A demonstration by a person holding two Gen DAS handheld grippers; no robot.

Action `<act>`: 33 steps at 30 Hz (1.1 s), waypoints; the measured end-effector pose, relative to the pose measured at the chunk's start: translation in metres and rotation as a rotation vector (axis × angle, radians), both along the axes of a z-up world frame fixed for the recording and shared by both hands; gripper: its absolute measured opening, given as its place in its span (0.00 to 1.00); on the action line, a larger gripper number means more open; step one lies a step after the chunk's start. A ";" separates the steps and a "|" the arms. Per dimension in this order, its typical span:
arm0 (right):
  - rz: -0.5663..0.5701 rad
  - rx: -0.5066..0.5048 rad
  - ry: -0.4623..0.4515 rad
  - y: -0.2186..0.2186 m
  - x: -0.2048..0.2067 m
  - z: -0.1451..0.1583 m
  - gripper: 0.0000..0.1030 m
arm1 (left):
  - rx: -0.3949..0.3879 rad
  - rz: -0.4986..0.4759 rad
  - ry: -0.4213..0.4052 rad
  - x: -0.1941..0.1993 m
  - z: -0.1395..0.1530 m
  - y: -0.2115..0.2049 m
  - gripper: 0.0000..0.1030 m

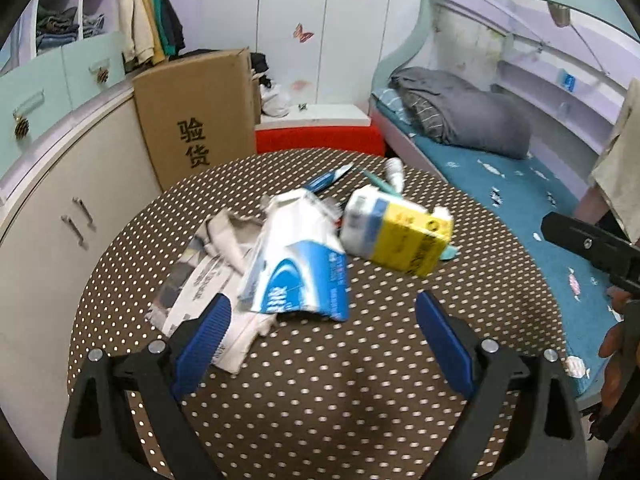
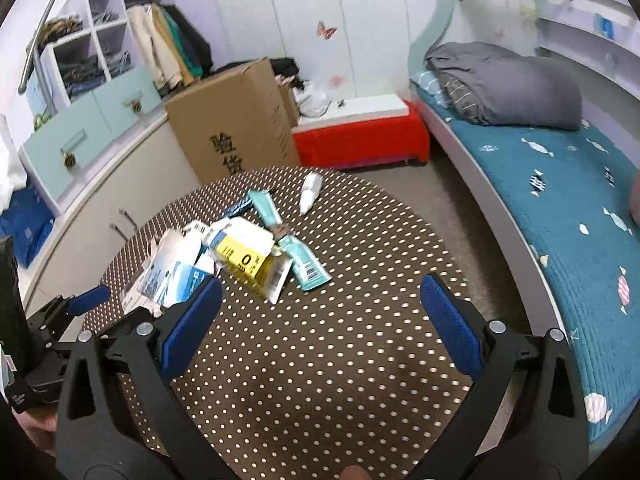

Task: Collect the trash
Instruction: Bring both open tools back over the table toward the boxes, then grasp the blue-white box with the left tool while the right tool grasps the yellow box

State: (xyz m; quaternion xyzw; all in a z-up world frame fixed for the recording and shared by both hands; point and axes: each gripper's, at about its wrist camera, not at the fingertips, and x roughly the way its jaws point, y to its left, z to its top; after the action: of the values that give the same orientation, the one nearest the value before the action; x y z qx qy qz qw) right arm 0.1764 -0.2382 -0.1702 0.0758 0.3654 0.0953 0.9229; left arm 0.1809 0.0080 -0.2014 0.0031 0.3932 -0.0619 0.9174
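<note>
On the round polka-dot table [image 1: 320, 380], near the middle of the left wrist frame, lies a loose heap of trash. A torn blue-and-white carton [image 1: 298, 268] sits at the centre, partly overlapping a sheet of newspaper [image 1: 200, 288] and a crumpled grey-white paper [image 1: 232, 236] toward the left. Just to the right of the carton a yellow-and-white box [image 1: 400, 236] rests tilted, blurred in this view. Behind the heap, toward the upper centre, lie a blue tube [image 1: 328, 178] and a small white bottle [image 1: 394, 172].

At the bottom of that frame the left gripper [image 1: 322, 336] hovers above the table with its blue pads spread wide and nothing between them; its left pad overlaps the newspaper's edge in the picture, though contact cannot be judged.

Across the right wrist frame the same heap sits at centre left: the yellow-and-white box [image 2: 252, 260] leans over a teal tube [image 2: 306, 264], with the carton [image 2: 176, 276] to its left and the white bottle [image 2: 310, 192] lying apart, higher up. The right gripper [image 2: 320, 320] is likewise released, fingers far apart and empty, above bare table short of the trash.

Beyond the table stand a cardboard box [image 2: 236, 128] at upper left, a red bench [image 2: 360, 140] at upper centre, and a bed with a teal cover [image 2: 560, 200] along the right side.
</note>
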 end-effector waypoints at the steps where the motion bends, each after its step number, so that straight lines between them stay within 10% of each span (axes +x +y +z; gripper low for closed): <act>1: 0.010 -0.004 0.007 0.003 0.003 -0.003 0.94 | 0.003 0.003 0.005 0.003 -0.003 0.001 0.89; 17: 0.222 -0.048 0.090 0.074 0.083 -0.057 0.94 | 0.059 0.010 0.081 0.061 -0.047 -0.002 0.88; 24: 0.255 -0.026 0.082 0.074 0.073 -0.061 0.54 | 0.078 -0.004 0.069 0.068 -0.050 -0.007 0.64; 33: 0.239 0.036 0.095 0.048 0.028 -0.055 0.52 | 0.020 -0.024 0.065 0.042 -0.043 0.006 0.58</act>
State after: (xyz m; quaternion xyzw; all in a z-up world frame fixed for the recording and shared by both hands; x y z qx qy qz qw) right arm 0.2042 -0.1904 -0.2257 0.0525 0.4134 0.2076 0.8850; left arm 0.2225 0.0142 -0.2449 0.0151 0.4232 -0.0692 0.9033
